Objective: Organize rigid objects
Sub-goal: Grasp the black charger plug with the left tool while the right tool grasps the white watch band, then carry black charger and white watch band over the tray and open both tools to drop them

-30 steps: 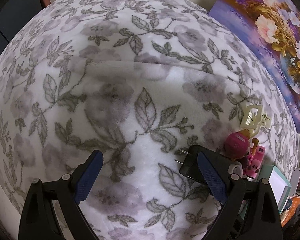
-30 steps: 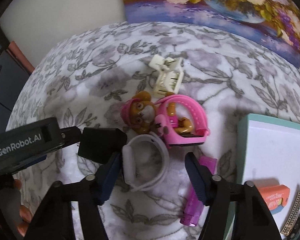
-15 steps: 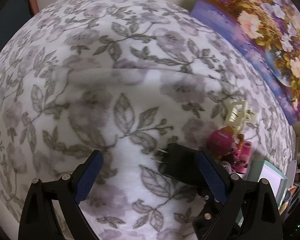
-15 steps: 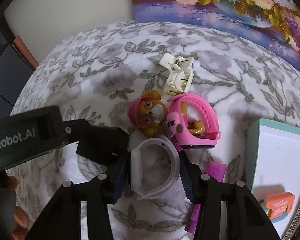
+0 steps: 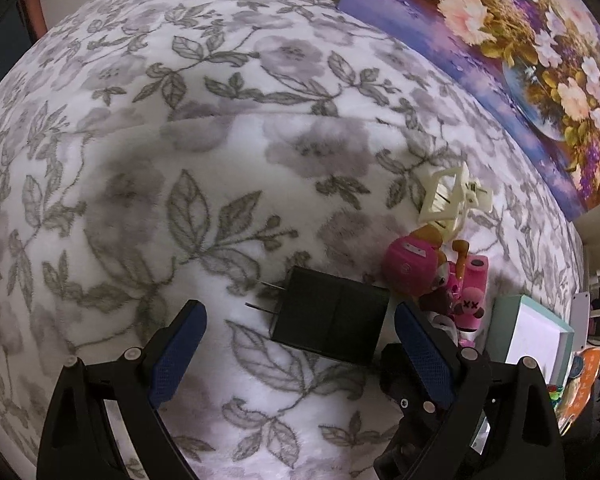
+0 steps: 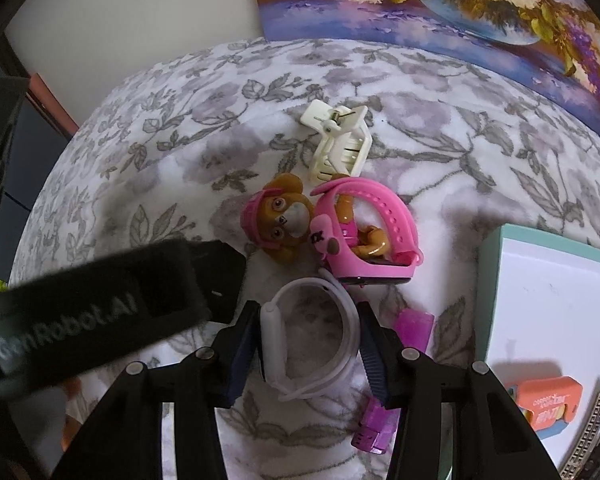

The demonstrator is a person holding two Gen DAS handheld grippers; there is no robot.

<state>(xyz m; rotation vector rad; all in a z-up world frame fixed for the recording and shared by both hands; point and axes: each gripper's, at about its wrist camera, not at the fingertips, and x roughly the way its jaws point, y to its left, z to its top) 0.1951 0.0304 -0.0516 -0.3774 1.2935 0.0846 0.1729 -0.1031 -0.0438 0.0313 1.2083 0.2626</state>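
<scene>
With the right claw (image 6: 310, 342) pinching the white band (image 6: 312, 336), lift straight, clear of the pink watch (image 6: 366, 232), while the left claw (image 5: 298, 338) stays spread over the black charger (image 5: 332, 320).

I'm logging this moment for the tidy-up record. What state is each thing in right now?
right tool: jaws just closed, pads on the white band.
white band: looped, lying on the blanket, gripped.
left tool: open, holding nothing.
black charger: flat on the blanket between the open jaws, prongs out, untouched.
cream hair claw: closed, lying free.
pink watch: strap looped around the toy dog.
</scene>
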